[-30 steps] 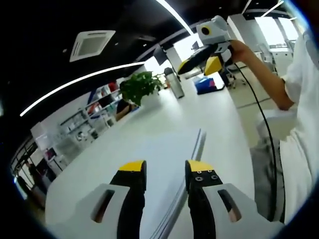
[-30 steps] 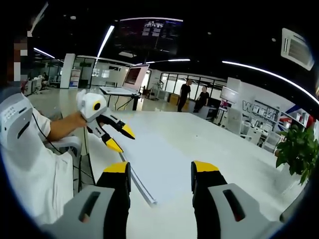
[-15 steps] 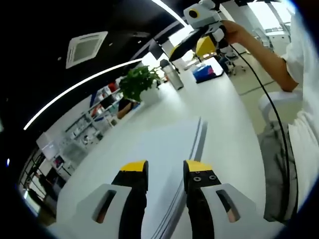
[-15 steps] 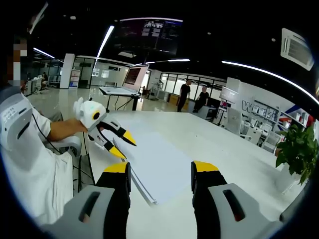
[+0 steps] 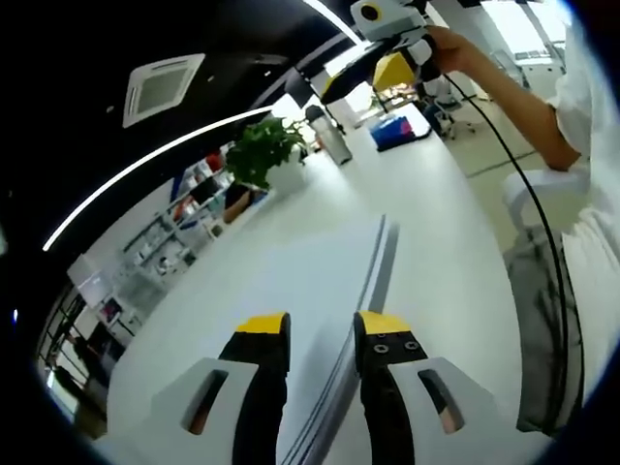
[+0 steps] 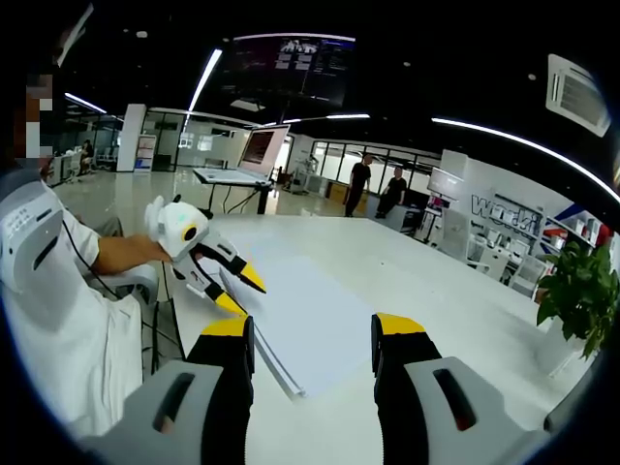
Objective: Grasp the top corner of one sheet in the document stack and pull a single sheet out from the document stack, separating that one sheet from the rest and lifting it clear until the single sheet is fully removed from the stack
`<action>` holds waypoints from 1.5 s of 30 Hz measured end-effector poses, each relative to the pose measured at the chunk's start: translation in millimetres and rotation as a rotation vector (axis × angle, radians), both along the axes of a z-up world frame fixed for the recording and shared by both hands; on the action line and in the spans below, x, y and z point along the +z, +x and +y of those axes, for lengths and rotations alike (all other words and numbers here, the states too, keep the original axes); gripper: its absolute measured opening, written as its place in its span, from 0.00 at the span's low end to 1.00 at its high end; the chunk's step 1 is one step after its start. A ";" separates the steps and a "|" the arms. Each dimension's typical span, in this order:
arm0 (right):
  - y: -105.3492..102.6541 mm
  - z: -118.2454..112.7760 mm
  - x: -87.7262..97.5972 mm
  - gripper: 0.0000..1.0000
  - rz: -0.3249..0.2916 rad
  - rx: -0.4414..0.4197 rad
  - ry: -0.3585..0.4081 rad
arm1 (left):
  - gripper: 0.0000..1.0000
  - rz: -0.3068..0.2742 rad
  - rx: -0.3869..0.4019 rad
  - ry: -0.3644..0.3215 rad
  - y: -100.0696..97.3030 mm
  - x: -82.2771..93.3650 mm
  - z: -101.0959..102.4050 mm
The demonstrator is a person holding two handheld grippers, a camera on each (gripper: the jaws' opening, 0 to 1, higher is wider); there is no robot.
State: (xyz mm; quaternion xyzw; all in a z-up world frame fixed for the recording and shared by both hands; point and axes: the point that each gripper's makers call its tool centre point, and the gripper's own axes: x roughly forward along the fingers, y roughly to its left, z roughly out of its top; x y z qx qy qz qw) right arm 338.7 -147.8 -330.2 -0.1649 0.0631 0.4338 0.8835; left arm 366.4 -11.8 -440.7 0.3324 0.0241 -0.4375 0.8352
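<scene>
Left gripper view: no writing can be read here. The left gripper [image 5: 322,327] has its yellow-tipped jaws parted, with nothing between them. It hovers over the document stack [image 5: 320,281], which lies flat on the white table [image 5: 446,242]; the stack's layered edge runs away from the right jaw. The right gripper [image 5: 373,53] appears near the top, held by a hand [image 5: 448,44] well above the far end of the table, jaws apart and empty. A cable [image 5: 538,252] hangs from it. A potted plant [image 5: 260,160], a grey bottle [image 5: 327,136] and a blue box [image 5: 397,131] stand at the far end of the table. Shelves [image 5: 165,257] line the wall to the left.

Right gripper view: white lettering on the far wall sign [image 6: 499,208] begins "Wor"; the rest cannot be read. The right gripper [image 6: 315,334] is open and holds nothing, above the near end of the stack [image 6: 300,315]. The left gripper [image 6: 237,291] enters from the left with jaws spread at the stack's left edge; whether they touch the paper cannot be told. Two people [image 6: 378,189] stand in the background. The plant [image 6: 581,291] is at the right.
</scene>
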 end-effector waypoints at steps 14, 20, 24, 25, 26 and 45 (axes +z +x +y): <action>0.1 0.1 -0.3 0.48 0.001 0.000 -0.001 | 0.26 0.023 0.007 0.013 -2.1 -2.3 3.0; -0.2 0.2 -0.8 0.48 0.001 0.001 -0.003 | 0.26 0.031 0.004 0.015 0.9 -6.8 2.8; -0.2 0.0 -1.0 0.48 0.002 0.002 -0.003 | 0.27 0.032 0.003 0.017 0.8 -6.9 2.9; -0.2 0.3 -1.2 0.48 0.003 0.002 -0.004 | 0.27 0.031 0.002 0.018 0.8 -6.9 2.8; -0.3 0.6 -1.4 0.48 0.003 0.003 -0.005 | 0.27 0.032 0.004 0.018 0.9 -6.9 2.9; -1.4 1.5 -2.3 0.48 0.002 0.004 -0.007 | 0.18 0.292 -0.043 -0.183 0.9 -15.0 4.8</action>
